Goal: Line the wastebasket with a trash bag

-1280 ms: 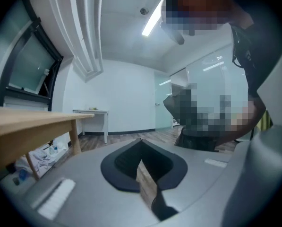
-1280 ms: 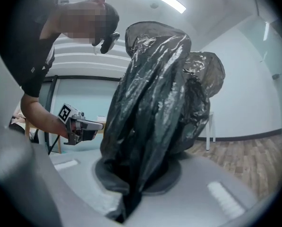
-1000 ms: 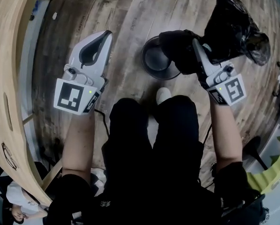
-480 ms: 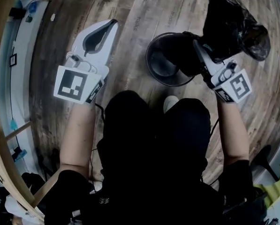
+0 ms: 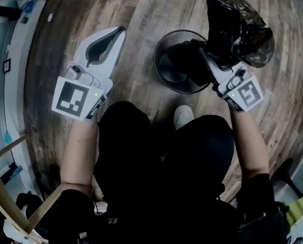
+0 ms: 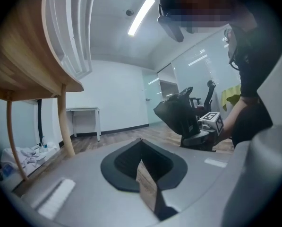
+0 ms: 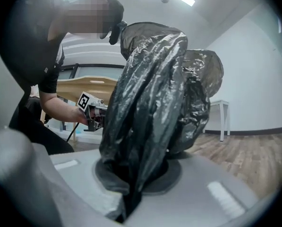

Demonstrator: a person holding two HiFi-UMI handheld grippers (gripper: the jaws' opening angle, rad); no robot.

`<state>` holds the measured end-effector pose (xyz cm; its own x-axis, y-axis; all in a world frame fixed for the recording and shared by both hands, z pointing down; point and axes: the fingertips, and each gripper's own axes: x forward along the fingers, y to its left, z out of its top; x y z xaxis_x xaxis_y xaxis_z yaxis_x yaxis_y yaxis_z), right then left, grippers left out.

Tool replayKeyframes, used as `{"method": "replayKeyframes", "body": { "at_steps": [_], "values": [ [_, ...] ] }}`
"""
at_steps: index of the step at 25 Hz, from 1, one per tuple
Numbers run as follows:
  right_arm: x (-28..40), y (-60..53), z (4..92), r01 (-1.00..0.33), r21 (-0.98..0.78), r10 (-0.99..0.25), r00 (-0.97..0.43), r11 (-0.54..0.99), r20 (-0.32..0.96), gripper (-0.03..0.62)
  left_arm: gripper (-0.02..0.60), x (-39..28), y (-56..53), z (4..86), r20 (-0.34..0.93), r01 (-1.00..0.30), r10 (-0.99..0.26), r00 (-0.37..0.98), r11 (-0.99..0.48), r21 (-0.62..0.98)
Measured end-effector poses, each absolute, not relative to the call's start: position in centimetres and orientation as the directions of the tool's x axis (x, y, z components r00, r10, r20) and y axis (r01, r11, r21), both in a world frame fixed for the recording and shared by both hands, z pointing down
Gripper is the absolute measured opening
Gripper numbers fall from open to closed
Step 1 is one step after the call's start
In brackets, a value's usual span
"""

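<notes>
Head view: right gripper (image 5: 204,54) jaws clamp the trash bag (image 5: 237,29), which bunches beyond them near the wastebasket (image 5: 157,71) rim, likely poised for feeding in. The left gripper (image 5: 121,30) waits beside the basket.
Left gripper view: jaws closed on nothing, bag well ahead and to the right, probably spare for an edge.
Right gripper view: jaws pinch a black fold, and the bag billows above them.

I see the trash bag (image 5: 237,29) as thin black plastic film, glossy and heavily crinkled, with highlights along its folds. The wastebasket (image 5: 165,67) looks dark and matt; I cannot tell its material. The left gripper (image 5: 121,31) and right gripper (image 5: 206,60) have smooth, matt, pale-grey plastic shells. The floor (image 5: 141,14) is grey-brown wood plank, grainy and dull.
</notes>
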<state>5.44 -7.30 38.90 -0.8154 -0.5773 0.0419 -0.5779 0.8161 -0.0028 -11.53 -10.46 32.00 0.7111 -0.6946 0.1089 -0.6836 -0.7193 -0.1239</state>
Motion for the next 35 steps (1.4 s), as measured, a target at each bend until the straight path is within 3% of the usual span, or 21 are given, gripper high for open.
{"method": "replayKeyframes", "body": {
  "at_steps": [10,16,18,20,22,30,35],
  "values": [
    [2.8,-6.0,41.6,-0.461,0.004,-0.458,-0.881,0.887,0.121,0.014,0.012,-10.7,-10.1,32.2,0.108,-0.664,-0.668,0.737,-0.744,-0.071],
    [2.0,-5.1,42.7,-0.382,0.001,-0.378,-0.914,0.924,0.148,0.219,0.019,-10.2,-9.7,32.7,0.117,-0.634,-0.634,0.765,-0.772,-0.043],
    [1.9,-4.7,42.7,-0.367,0.023,-0.366,-0.918,0.93,0.151,0.225,0.064,-8.7,-9.1,32.7,0.113,-0.581,-0.577,0.809,-0.814,0.006],
    [1.8,-4.3,42.8,-0.357,0.052,-0.361,-0.919,0.932,0.159,0.225,0.15,-6.9,-8.5,32.6,0.111,-0.517,-0.51,0.853,-0.854,0.058],
    [1.7,-4.0,42.9,-0.347,0.07,-0.354,-0.92,0.935,0.166,0.225,0.185,-5.5,-8.1,32.3,0.1,-0.471,-0.463,0.881,-0.878,0.084],
    [1.7,-4.2,43.3,-0.338,0.084,-0.347,-0.922,0.938,0.172,0.225,0.239,-4.1,-7.3,28.9,-0.061,-0.33,-0.351,0.934,-0.916,0.228],
    [1.7,-4.3,43.3,-0.335,0.102,-0.348,-0.92,0.937,0.179,0.225,0.27,-3.0,-7.4,28.8,-0.064,-0.247,-0.282,0.957,-0.912,0.326]
  ]
}}
